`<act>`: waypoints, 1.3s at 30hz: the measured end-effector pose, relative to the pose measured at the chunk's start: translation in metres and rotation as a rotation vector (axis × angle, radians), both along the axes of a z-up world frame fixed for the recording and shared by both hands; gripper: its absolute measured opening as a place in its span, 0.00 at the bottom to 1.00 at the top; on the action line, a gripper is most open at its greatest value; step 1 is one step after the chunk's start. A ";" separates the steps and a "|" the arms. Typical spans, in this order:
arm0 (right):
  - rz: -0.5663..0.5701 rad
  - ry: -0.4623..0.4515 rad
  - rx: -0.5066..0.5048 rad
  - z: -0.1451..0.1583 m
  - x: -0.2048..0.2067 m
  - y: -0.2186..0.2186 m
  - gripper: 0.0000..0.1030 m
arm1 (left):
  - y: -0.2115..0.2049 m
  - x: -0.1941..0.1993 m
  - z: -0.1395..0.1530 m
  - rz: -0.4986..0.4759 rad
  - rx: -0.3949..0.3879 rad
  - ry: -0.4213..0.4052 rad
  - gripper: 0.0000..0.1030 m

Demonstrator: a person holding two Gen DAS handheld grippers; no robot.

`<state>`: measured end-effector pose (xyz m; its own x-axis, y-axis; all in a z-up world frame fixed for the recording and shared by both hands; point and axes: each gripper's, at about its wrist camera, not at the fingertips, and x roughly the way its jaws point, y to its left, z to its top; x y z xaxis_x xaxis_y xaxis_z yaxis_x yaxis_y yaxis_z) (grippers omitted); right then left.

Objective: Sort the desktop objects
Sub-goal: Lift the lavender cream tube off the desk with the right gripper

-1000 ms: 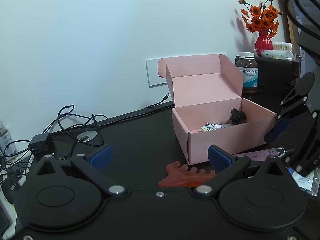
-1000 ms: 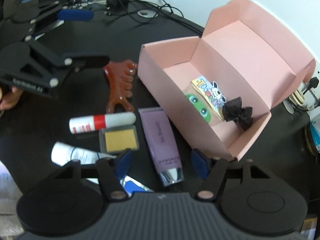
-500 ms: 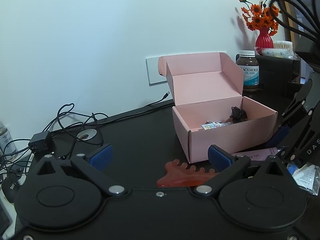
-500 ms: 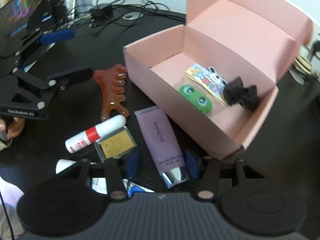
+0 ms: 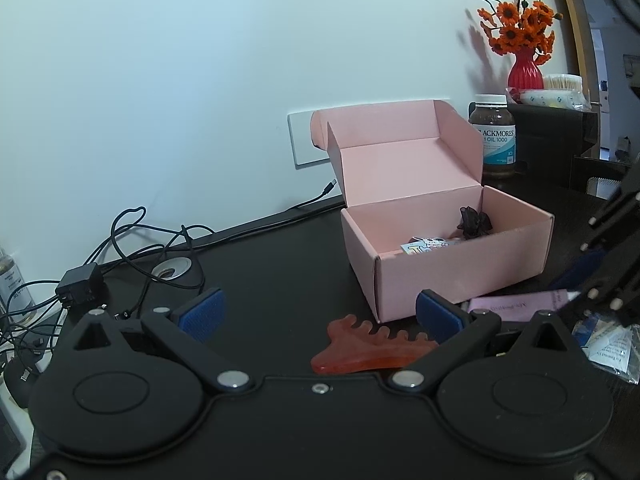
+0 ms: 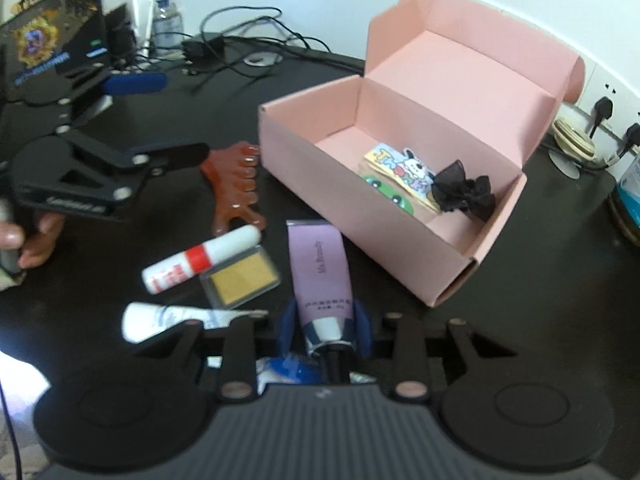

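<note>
An open pink box [image 6: 320, 184] [image 5: 460, 272] sits on the black desk and holds a black bow [image 6: 464, 192], a cartoon card [image 6: 400, 168] and a green item. My right gripper [image 6: 323, 326] is shut on the cap end of a purple tube [image 6: 320, 268] lying in front of the box; the tube also shows in the left wrist view [image 5: 520, 302]. My left gripper [image 5: 320, 312] is open and empty above a reddish comb [image 5: 372, 348] [image 6: 236, 184].
A white-and-red stick [image 6: 200, 258], a gold compact [image 6: 240, 278] and a white tube [image 6: 168, 316] lie left of the purple tube. Cables [image 5: 132, 240], a supplement bottle [image 5: 494, 140] and a red vase of flowers [image 5: 524, 68] stand at the back. A laptop [image 6: 52, 40] is far left.
My right gripper has moved in over the purple tube's cap end and closed on it. The left gripper has stayed almost still and open.
</note>
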<state>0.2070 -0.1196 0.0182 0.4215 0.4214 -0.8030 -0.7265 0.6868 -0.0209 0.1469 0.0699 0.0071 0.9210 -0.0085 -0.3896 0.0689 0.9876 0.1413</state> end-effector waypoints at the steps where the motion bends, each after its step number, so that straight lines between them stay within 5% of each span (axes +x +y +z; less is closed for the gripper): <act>1: 0.000 0.003 0.012 0.000 -0.003 -0.003 0.30 | 0.000 0.000 0.000 -0.001 -0.001 0.000 1.00; 12: -0.024 -0.027 0.114 0.027 -0.020 -0.027 0.30 | -0.002 0.001 -0.003 -0.003 0.004 0.008 1.00; 24: -0.132 0.074 0.052 -0.002 0.008 -0.033 0.31 | -0.001 0.001 -0.003 -0.007 0.001 0.011 1.00; 33: 0.001 -0.263 -0.168 0.007 -0.027 0.008 0.37 | -0.004 0.000 -0.003 -0.011 0.020 0.006 1.00; 36: 0.060 -0.302 -0.233 -0.001 -0.038 0.026 0.37 | -0.005 -0.001 -0.003 -0.012 0.028 -0.003 1.00; 39: 0.022 -0.235 -0.249 -0.008 -0.025 0.030 0.37 | -0.006 -0.001 -0.003 -0.013 0.031 -0.002 1.00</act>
<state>0.1820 -0.0901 0.0099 0.6002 0.2357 -0.7643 -0.6965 0.6238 -0.3546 0.1457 0.0638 0.0038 0.9217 -0.0090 -0.3878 0.0818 0.9818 0.1717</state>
